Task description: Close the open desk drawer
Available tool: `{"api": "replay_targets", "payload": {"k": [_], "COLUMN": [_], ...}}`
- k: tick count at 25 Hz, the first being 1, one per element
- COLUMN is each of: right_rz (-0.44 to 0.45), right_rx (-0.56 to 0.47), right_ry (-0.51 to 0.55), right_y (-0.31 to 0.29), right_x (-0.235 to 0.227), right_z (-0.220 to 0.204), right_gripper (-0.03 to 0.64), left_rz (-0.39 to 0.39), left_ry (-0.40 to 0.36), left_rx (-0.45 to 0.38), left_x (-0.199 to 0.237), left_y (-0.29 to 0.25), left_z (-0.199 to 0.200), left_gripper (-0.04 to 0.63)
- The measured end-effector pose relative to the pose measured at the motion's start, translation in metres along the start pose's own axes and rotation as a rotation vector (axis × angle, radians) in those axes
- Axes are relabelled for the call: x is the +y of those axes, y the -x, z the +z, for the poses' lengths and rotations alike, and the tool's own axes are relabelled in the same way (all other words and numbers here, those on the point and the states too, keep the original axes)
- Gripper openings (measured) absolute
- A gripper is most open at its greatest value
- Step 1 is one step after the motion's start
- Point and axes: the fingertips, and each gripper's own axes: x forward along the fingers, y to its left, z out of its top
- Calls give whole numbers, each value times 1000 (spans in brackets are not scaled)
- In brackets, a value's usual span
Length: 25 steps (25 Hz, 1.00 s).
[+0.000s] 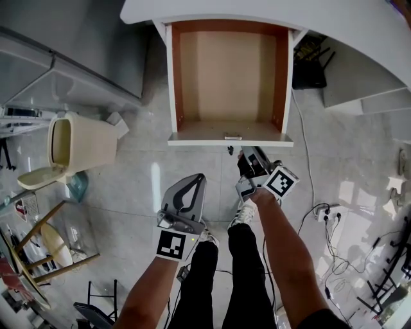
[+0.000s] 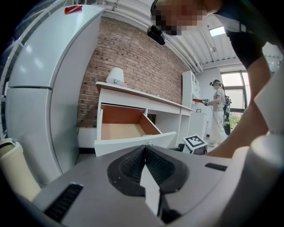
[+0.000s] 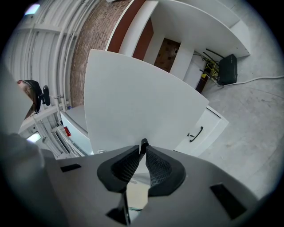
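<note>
Head view: one open drawer (image 1: 228, 83) juts from the tabletop (image 1: 257, 9), just ahead of the right hand-held gripper (image 1: 239, 155); the left hand-held gripper (image 1: 196, 181) hangs back. Left gripper view: jaws together, empty. Right gripper view alone shows jaws pinching one knob (image 3: 143, 144).

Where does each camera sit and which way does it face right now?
Head view: on the person's head, looking steeply down on the open drawer; both forearms, legs, left gripper, right gripper show.
Left gripper view: on that gripper, facing the desk; its shut jaws and an arm show.
Right gripper view: on that gripper, rolled sideways, close to the drawer front; its jaws pinch the knob.
Shared: all three see the drawer.
</note>
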Motion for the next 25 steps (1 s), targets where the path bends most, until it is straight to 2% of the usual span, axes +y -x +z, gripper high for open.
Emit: {"api": "replay_targets", "payload": {"k": [18, 25], "right_rz": [5, -3], "right_rx": [13, -12], "right_ry": [-52, -89], "right_y": [0, -2], "right_x": [34, 44], "right_z": [13, 20], "right_gripper": [60, 58], "left_rz": [30, 29], "left_ry": [-15, -13], "left_rx": [-3, -13], "left_x": [11, 12], "left_y": [2, 2], "left_z": [15, 23], "left_gripper": [5, 3]}}
